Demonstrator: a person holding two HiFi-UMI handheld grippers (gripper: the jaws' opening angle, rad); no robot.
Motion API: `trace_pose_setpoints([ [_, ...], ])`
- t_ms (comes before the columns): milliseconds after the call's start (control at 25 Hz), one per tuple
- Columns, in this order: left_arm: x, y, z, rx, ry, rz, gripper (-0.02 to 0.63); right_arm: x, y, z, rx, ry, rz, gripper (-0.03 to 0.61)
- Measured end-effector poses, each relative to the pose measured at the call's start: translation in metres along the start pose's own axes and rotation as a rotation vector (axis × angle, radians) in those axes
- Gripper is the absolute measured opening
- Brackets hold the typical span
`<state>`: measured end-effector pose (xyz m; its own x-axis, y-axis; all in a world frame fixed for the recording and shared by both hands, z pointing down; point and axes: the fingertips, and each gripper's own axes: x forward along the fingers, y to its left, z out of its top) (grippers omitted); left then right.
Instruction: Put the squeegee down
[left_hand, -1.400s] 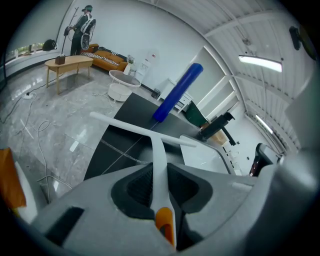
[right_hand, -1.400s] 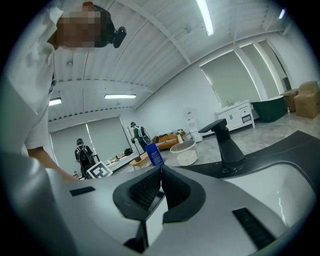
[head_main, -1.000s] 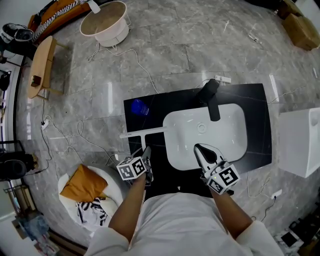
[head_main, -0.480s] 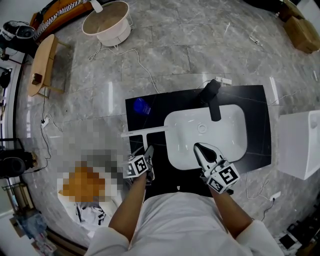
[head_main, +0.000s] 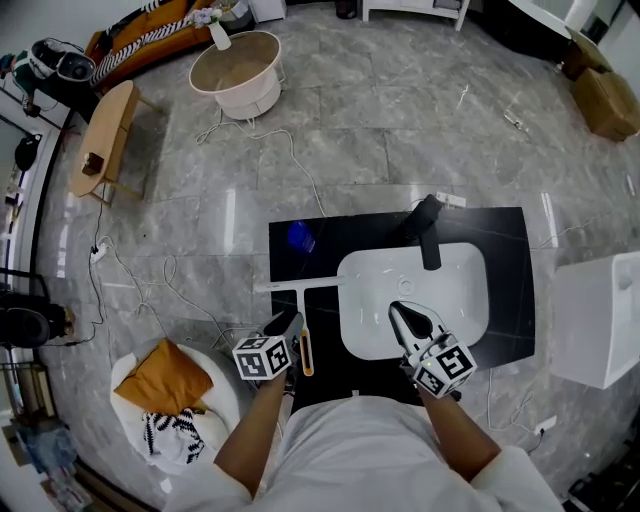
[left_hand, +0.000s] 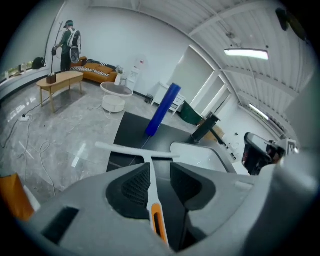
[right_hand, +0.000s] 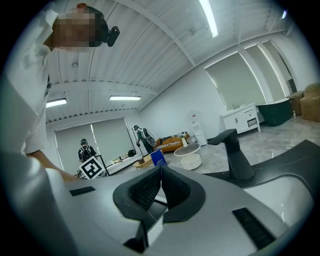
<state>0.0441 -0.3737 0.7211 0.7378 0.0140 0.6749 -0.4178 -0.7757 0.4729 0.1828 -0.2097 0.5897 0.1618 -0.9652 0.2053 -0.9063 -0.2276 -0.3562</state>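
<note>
Left gripper (head_main: 288, 322) jaws just opened, spread astride white orange-handled T-shaped squeegee (head_main: 303, 300) beside white basin (head_main: 455, 290); lift straight, without snagging

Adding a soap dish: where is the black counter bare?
Bare: the black counter strip right of the white basin, and the back edge between the blue container and black tap. Crowded: left side, where the white orange-handled squeegee lies.

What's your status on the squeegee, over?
Left gripper just opened, squeegee loose between. It lies flat on black counter. Right gripper shut, empty. Nothing in the way.
</note>
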Motion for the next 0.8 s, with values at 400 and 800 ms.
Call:
trace_pose_setpoints([
  [400,-0.077,-0.073,0.111,0.16,-0.287,-0.139,0.112,0.005,0.027,0.063,-0.076,-0.067,0.065,0.015],
  [800,-0.15,-0.143,0.174,0.285,-0.501,-0.301,0.063,-0.017,0.049,0.131,-0.164,-0.176,0.085,0.015],
])
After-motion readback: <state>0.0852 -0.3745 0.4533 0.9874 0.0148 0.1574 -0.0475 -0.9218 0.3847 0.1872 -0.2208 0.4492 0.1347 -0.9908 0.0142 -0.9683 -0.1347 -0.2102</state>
